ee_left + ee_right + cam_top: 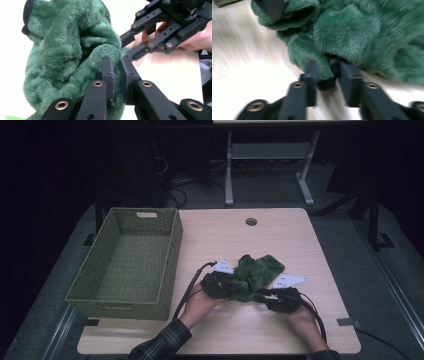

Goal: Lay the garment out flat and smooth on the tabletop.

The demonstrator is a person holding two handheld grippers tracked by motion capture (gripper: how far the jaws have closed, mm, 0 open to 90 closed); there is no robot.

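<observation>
A fuzzy green fleece garment point(258, 269) lies crumpled on the wooden table point(285, 232), just in front of the person's hands. My left gripper point(234, 286) is at the garment's left edge, and in the left gripper view it point(117, 72) is shut on a fold of the green fleece point(67, 57). My right gripper point(263, 293) is at the garment's near edge. In the right gripper view its jaws point(328, 76) pinch a dark-edged bit of the fleece point(362, 32). The right gripper point(132, 48) also shows across the fold in the left gripper view.
A green woven basket point(172, 255) stands on the left part of the table, with nothing visible inside. A round cable hole point(251, 221) is near the far edge. Bare tabletop lies right of and behind the garment. Cables trail back from both grippers.
</observation>
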